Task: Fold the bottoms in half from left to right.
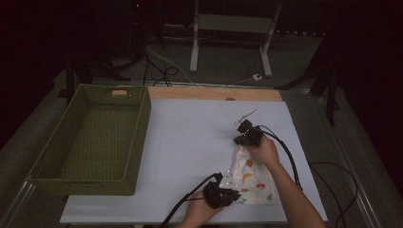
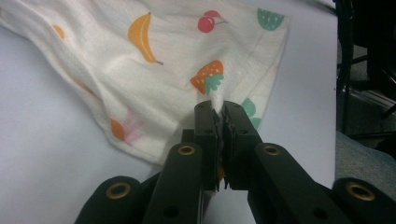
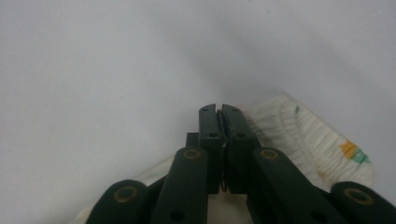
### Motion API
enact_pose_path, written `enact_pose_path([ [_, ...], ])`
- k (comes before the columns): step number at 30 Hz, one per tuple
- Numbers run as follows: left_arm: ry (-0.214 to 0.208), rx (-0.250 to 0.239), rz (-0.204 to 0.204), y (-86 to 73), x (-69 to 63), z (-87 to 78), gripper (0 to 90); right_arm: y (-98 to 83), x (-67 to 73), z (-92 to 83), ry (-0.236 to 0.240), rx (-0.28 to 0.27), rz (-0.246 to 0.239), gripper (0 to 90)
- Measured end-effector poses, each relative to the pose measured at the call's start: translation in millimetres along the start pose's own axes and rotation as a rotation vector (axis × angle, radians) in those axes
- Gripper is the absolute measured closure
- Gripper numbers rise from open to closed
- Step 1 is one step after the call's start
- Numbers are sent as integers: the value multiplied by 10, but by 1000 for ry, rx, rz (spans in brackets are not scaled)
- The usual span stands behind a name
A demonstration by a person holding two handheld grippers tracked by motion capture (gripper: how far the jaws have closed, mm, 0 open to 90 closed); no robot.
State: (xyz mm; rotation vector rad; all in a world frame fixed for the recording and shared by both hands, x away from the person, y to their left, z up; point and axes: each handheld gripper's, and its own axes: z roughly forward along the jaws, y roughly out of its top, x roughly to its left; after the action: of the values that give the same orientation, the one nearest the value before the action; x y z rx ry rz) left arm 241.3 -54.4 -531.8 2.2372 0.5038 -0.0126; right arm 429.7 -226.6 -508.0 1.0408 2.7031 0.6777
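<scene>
Both claws clamped on fruit-print cloth [image 2: 154,70]: left claw [image 2: 218,108] near edge; right claw [image 3: 219,109] far corner.

The high view looks forward and down from above my side of the table [image 1: 190,142], far enough to take in the whole white top; my forearms enter at the bottom edge. The camera on my left gripper [image 2: 218,116] sits low and close, facing along its jaws at the fruit-print cloth [image 2: 154,70] in the upper half. The camera on my right gripper [image 3: 218,114] is closer still, the cloth at lower right. All three views share that cloth.
</scene>
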Motion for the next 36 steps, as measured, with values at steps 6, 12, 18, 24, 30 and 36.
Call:
enact_pose_path([
  [6, 7, 8, 1, 12, 78, -130, 868, 94, -24, -12, 32, -21, 38, 889],
  [12, 31, 20, -6, -43, 169, -379, 868, 293, 31, 4, 86, -53, 45, 888],
  [18, 39, 35, -39, -189, 257, -598, 868, 528, 204, 161, 133, -71, 15, 879],
  [24, 32, 17, -62, -183, 281, -674, 670, 624, 226, 163, 164, -79, 17, 657],
  [30, 25, 9, -46, -30, 226, -599, 613, 562, 83, -25, 133, -80, 35, 577],
  [36, 4, 40, -22, 66, 173, -394, 596, 439, -67, -180, 92, -56, 58, 529],
])
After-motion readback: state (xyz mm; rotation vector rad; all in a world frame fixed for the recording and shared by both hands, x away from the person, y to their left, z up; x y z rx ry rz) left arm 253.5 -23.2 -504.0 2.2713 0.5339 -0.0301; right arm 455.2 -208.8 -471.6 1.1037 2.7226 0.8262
